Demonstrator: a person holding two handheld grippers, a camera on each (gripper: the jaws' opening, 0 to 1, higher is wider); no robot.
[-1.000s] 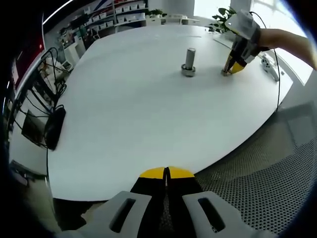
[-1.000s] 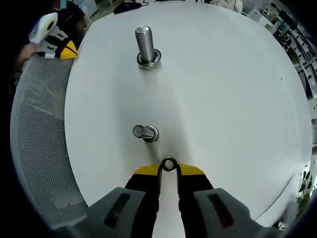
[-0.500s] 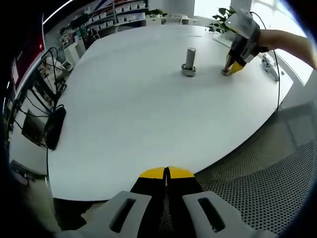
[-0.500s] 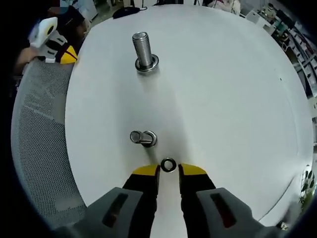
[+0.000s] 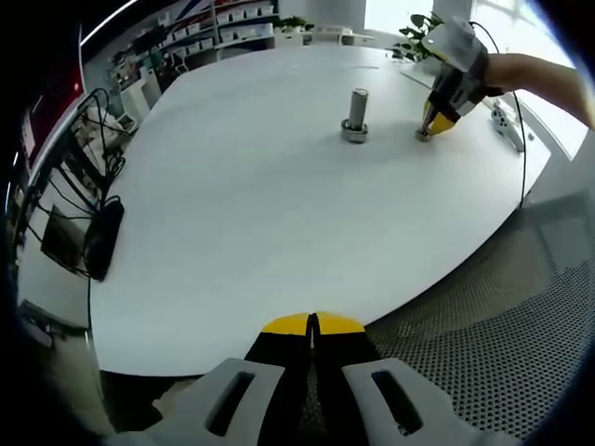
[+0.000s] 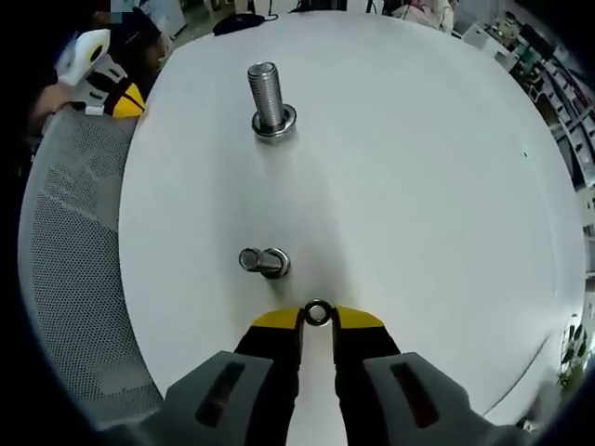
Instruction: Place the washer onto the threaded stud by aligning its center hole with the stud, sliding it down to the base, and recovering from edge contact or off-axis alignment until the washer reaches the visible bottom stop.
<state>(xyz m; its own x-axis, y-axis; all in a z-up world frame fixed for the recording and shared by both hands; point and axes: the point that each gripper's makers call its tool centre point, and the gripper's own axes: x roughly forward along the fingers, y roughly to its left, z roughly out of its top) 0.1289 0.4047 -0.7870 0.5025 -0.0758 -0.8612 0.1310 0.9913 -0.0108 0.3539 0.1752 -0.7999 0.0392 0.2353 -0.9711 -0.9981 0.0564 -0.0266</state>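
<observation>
Where the right gripper (image 6: 318,321) reached down to the white bench (image 6: 418,186), its yellow-tipped fingers (image 6: 275,321) stood to either side of a small washer (image 6: 318,312), and from the right gripper view I could not say for certain whether they pinched it or merely flanked it; a narrow gap showed behind the ring. Seen from the left gripper view, that same right gripper (image 5: 429,127) was small and far off, its tips down at the bench (image 5: 232,232) just beside the stud (image 5: 357,110), the washer there too tiny to make out. A bare forearm (image 5: 539,79) ran in from the edge, cut off at the frame, with the tool angled steeply downward. The left gripper (image 5: 313,323) hung back over the near edge of the bench, its fingers (image 5: 288,325) pressed together with nothing between them; in the right gripper view it (image 6: 102,79) sat at the far left, partly lost in the dark beside a perforated chair seat (image 6: 74,279). I counted one threaded stud (image 6: 268,93) standing upright, well apart from the held ring, with one washer (image 6: 275,123) already lying round its base. Between stud and gripper lay two more small rings (image 6: 264,261), overlapping so closely that their outlines were hard to separate.
</observation>
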